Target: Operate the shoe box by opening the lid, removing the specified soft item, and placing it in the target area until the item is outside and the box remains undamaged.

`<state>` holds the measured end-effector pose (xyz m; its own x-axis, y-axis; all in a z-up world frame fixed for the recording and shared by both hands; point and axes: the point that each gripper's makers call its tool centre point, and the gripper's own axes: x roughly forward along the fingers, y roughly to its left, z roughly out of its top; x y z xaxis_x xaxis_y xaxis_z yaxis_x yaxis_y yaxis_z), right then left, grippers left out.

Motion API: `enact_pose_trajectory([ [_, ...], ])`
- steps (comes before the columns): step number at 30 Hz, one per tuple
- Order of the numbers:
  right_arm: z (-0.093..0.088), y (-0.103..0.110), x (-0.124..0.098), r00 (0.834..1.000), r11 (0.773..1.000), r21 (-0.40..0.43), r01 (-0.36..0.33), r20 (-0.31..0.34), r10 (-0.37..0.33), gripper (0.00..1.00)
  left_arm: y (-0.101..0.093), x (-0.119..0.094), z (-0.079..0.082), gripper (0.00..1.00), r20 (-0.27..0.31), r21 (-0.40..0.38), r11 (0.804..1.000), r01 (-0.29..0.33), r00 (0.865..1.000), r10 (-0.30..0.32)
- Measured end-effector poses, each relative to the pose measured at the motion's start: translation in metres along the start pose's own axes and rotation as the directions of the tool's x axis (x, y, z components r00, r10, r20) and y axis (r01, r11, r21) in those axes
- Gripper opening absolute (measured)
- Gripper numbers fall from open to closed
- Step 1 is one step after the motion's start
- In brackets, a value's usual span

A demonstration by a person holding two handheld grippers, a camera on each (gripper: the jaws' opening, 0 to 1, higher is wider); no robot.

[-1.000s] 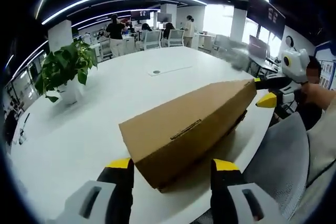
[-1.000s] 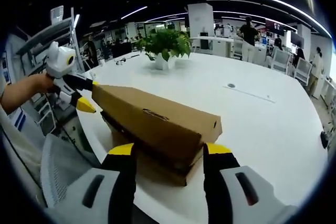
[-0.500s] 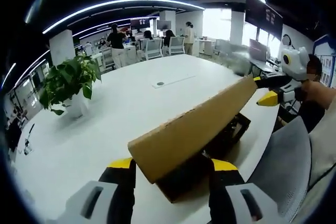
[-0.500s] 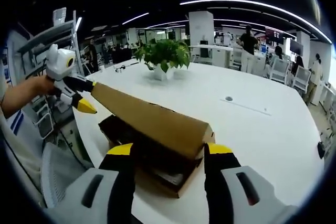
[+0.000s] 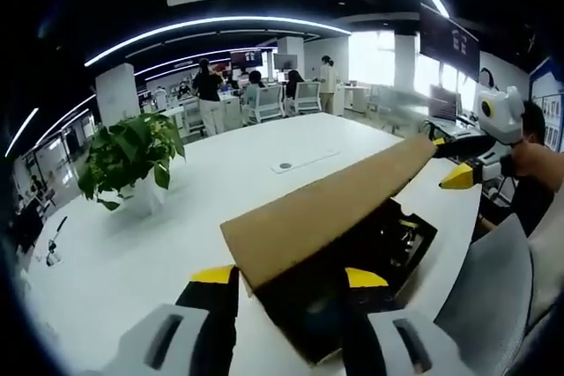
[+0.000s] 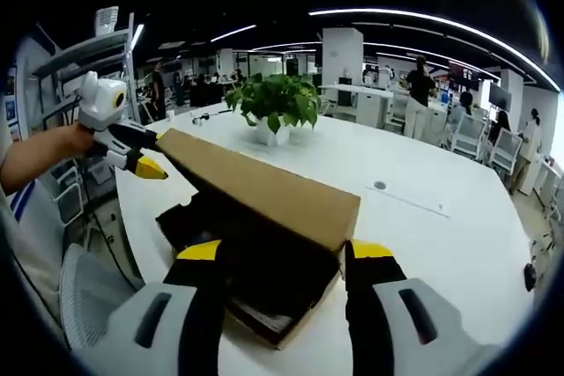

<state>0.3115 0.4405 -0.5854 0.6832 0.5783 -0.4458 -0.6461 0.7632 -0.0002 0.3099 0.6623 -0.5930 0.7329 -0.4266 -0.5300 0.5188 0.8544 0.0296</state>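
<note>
Resting on the white tabletop [image 5: 176,209], the shoe box [image 6: 264,305] has its lid [image 6: 264,191] raised, pinched at opposite ends by left gripper [image 5: 291,283] and right gripper [image 6: 282,248].

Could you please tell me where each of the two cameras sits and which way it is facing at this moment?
Left gripper view: rides on the left tool at one end of the shoe box, looking along the raised lid toward the right tool and the person's arm at the far end.
Right gripper view: rides on the right tool at the opposite end, facing back toward the left tool and the hand holding it.
Shared: box, lid, white table, potted plant.
</note>
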Motion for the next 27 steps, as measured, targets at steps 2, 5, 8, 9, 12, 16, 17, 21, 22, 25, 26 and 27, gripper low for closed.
enact_pose_trajectory([
  [2, 0.003, -0.002, 0.002, 1.000, 1.000, -0.006, 0.003, 0.002, -0.003, 0.53, 0.006, 0.002, 0.004, 0.40, 0.012, 0.002, 1.000, -0.014, 1.000, 0.014],
  [5, 0.007, -0.007, 0.005, 1.000, 1.000, -0.006, 0.008, 0.010, -0.008, 0.52, 0.013, 0.005, 0.009, 0.36, 0.027, -0.004, 0.999, -0.032, 0.999, 0.032],
  [8, 0.012, -0.011, 0.008, 1.000, 1.000, -0.007, 0.015, 0.016, -0.015, 0.52, 0.020, 0.009, 0.014, 0.30, 0.036, 0.000, 0.998, -0.062, 0.997, 0.062],
  [9, 0.013, -0.013, 0.010, 1.000, 1.000, -0.009, 0.019, 0.019, -0.019, 0.51, 0.024, 0.010, 0.016, 0.28, 0.041, -0.003, 0.997, -0.077, 0.996, 0.077],
  [12, 0.016, -0.018, 0.012, 0.999, 1.000, -0.005, 0.030, 0.027, -0.030, 0.49, 0.034, 0.012, 0.018, 0.18, 0.050, 0.015, 0.992, -0.122, 0.991, 0.121],
  [16, 0.020, -0.024, 0.016, 0.998, 0.999, 0.012, 0.043, 0.035, -0.043, 0.46, 0.043, 0.013, 0.021, 0.08, 0.070, 0.011, 0.988, -0.153, 0.986, 0.152],
  [17, 0.021, -0.025, 0.016, 0.998, 0.999, 0.013, 0.044, 0.036, -0.044, 0.46, 0.046, 0.014, 0.022, 0.05, 0.075, 0.005, 0.986, -0.165, 0.984, 0.164],
  [21, 0.023, -0.029, 0.019, 0.997, 0.998, 0.010, 0.055, 0.044, -0.056, 0.44, 0.050, 0.015, 0.025, 0.04, 0.091, -0.012, 0.985, -0.170, 0.981, 0.170],
  [22, 0.024, -0.031, 0.019, 0.997, 0.998, 0.017, 0.057, 0.047, -0.057, 0.44, 0.050, 0.016, 0.025, 0.04, 0.093, -0.012, 0.985, -0.173, 0.980, 0.173],
  [25, 0.027, -0.038, 0.020, 0.995, 0.994, 0.077, 0.076, 0.064, -0.081, 0.39, 0.054, 0.018, 0.027, 0.04, 0.102, -0.021, 0.985, -0.173, 0.979, 0.174],
  [26, 0.028, -0.041, 0.020, 0.994, 0.993, 0.081, 0.084, 0.068, -0.089, 0.36, 0.055, 0.019, 0.028, 0.03, 0.106, -0.030, 0.985, -0.170, 0.979, 0.172],
  [27, 0.027, -0.045, 0.020, 0.993, 0.992, 0.087, 0.092, 0.070, -0.098, 0.34, 0.055, 0.020, 0.029, 0.03, 0.107, -0.033, 0.985, -0.169, 0.979, 0.172],
])
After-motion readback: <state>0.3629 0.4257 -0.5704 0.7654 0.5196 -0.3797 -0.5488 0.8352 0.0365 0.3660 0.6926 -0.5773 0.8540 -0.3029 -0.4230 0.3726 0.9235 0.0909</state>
